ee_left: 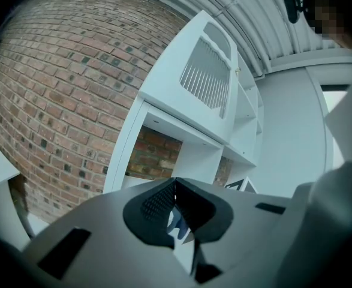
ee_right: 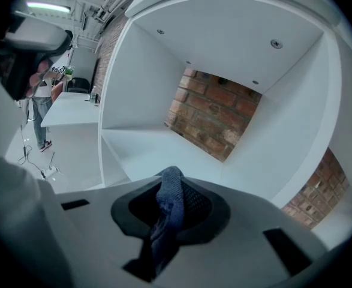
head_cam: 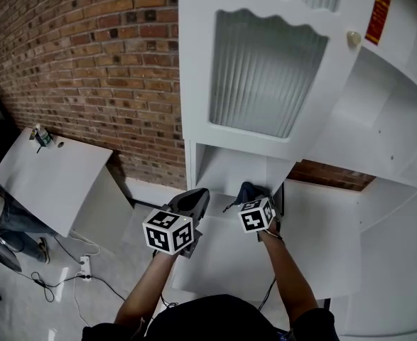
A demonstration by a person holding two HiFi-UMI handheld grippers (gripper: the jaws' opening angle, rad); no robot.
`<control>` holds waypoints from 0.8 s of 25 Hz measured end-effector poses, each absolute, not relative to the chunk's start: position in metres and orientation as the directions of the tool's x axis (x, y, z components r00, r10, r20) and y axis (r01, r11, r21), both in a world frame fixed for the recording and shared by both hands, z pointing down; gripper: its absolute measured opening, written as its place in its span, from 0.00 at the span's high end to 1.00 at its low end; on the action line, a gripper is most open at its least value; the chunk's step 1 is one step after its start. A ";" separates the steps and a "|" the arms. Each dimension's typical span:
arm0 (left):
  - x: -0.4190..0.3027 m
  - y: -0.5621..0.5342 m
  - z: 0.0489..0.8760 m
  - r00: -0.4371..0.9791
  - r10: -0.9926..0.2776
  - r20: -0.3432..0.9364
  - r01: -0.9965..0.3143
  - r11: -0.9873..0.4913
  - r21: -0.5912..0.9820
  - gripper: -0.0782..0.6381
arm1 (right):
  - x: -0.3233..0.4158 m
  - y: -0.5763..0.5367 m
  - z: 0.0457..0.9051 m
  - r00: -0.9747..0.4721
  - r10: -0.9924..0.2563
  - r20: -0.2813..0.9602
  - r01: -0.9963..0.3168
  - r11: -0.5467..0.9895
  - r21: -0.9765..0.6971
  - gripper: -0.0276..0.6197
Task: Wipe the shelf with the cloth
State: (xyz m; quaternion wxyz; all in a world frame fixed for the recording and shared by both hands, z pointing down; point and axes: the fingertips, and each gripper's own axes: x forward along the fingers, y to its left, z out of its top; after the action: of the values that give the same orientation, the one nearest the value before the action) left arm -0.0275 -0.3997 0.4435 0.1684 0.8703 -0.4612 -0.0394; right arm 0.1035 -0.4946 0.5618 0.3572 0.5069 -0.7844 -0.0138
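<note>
The white shelf unit [head_cam: 215, 163] has an open lower compartment, whose floor [ee_right: 152, 149] lies just ahead in the right gripper view. My right gripper [head_cam: 253, 192] is shut on a dark blue cloth [ee_right: 171, 200], which bunches up between the jaws and hangs below them. The cloth [head_cam: 245, 188] is held at the mouth of that compartment. My left gripper [head_cam: 197, 199] is to the left, outside the compartment's front edge and pointing up at the unit. Its jaws are closed together in the left gripper view with nothing held [ee_left: 176, 183].
A ribbed glass door [head_cam: 265, 69] with a knob [head_cam: 354, 38] hangs above the compartment. More open shelves [head_cam: 400, 126] lie to the right. A brick wall [head_cam: 87, 62] runs behind. At the left stand a white table [head_cam: 52, 176] and floor cables [head_cam: 80, 265].
</note>
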 end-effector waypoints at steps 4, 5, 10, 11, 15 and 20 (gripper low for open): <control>-0.031 -0.398 0.445 0.567 -0.819 0.087 -0.792 -0.512 0.332 0.87 | 0.097 -0.496 0.562 -0.238 -0.801 0.549 -0.782 0.493 0.381 0.86; -0.033 -0.397 0.445 0.565 -0.821 0.087 -0.793 -0.510 0.333 0.87 | 0.095 -0.496 0.562 -0.240 -0.800 0.550 -0.781 0.496 0.380 0.86; -0.040 -0.395 0.447 0.552 -0.829 0.089 -0.800 -0.496 0.337 0.87 | 0.089 -0.497 0.561 -0.243 -0.797 0.553 -0.775 0.503 0.384 0.86; -0.042 -0.395 0.448 0.549 -0.831 0.090 -0.802 -0.493 0.338 0.87 | 0.088 -0.497 0.562 -0.243 -0.798 0.552 -0.773 0.503 0.387 0.86; -0.047 -0.395 0.449 0.541 -0.836 0.090 -0.806 -0.484 0.342 0.87 | 0.081 -0.498 0.562 -0.252 -0.793 0.554 -0.765 0.514 0.388 0.86; -0.053 -0.394 0.453 0.531 -0.842 0.096 -0.811 -0.472 0.347 0.87 | 0.069 -0.498 0.562 -0.267 -0.783 0.562 -0.752 0.534 0.387 0.86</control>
State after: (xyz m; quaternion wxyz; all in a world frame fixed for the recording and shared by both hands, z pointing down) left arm -0.0528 -0.3939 0.4530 0.1778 0.8567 -0.4822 -0.0439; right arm 0.0688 -0.4985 0.5622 0.3662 0.4821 -0.7956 -0.0211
